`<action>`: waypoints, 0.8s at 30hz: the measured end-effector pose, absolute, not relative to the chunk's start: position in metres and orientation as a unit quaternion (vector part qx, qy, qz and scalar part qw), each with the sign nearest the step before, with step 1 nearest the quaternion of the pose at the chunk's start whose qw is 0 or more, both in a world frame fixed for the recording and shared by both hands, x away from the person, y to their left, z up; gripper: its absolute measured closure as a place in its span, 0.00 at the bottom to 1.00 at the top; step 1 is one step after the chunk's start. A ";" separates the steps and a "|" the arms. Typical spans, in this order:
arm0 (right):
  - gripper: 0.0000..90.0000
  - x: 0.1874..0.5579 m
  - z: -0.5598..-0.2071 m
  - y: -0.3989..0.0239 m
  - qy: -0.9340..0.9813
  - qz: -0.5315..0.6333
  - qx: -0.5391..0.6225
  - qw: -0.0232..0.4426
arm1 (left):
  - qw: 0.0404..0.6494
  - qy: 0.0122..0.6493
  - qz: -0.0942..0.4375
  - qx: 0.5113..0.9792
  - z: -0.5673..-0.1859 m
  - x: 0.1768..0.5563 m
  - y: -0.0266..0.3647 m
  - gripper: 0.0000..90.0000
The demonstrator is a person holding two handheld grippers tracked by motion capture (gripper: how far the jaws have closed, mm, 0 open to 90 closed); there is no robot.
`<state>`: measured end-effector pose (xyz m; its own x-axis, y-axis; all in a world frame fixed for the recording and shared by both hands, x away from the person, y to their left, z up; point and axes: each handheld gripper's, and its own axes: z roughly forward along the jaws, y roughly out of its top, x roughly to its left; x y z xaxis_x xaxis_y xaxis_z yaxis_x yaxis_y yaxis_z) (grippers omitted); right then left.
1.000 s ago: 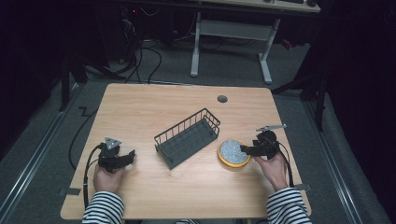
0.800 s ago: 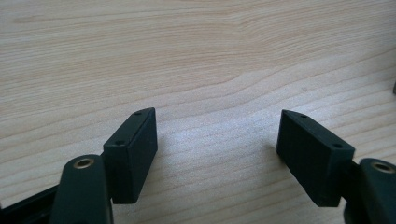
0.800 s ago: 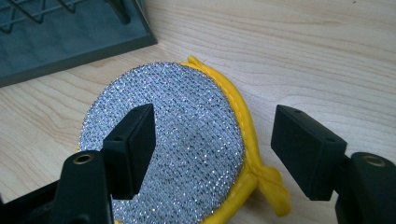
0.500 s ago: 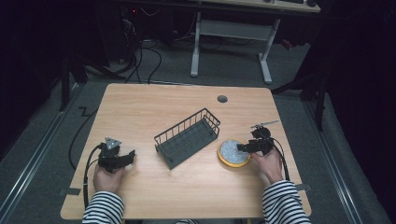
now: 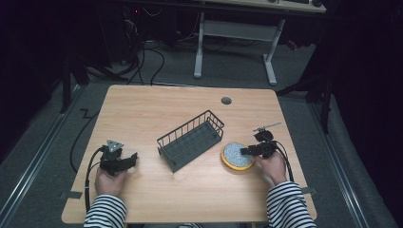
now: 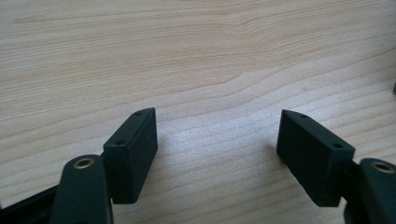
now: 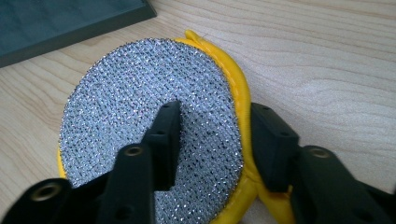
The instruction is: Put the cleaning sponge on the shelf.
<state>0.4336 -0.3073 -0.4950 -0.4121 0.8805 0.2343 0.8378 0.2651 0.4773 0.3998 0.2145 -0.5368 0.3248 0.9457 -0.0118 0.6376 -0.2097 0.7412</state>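
A round scouring sponge [image 5: 233,154], silver mesh on top with a yellow rim, lies flat on the wooden table right of a dark wire basket [image 5: 190,140]. My right gripper [image 5: 245,151] reaches over its right edge. In the right gripper view the jaws have just been closing on the sponge [image 7: 140,93]: one pad presses into the silver top, the other against the bulging yellow rim, so my right gripper [image 7: 215,116] pinches that edge. My left gripper [image 5: 133,159] rests at the table's front left. Its jaws [image 6: 217,126] stand wide apart over bare wood.
The basket's dark solid floor [image 7: 70,18] lies just beyond the sponge. A round cable hole [image 5: 226,100] sits near the table's far edge. A small metal tool [image 5: 266,127] lies behind the right hand. Cables trail off the table [image 5: 142,109] at the left.
My right gripper has moved left and down onto the sponge's right edge, and its jaws have narrowed around that edge. The left gripper has stayed in place.
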 end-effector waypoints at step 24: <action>0.92 0.420 -0.475 -0.306 0.808 0.298 0.503 0.072 | 0.333 0.533 0.231 0.743 -0.537 0.400 0.214 0.33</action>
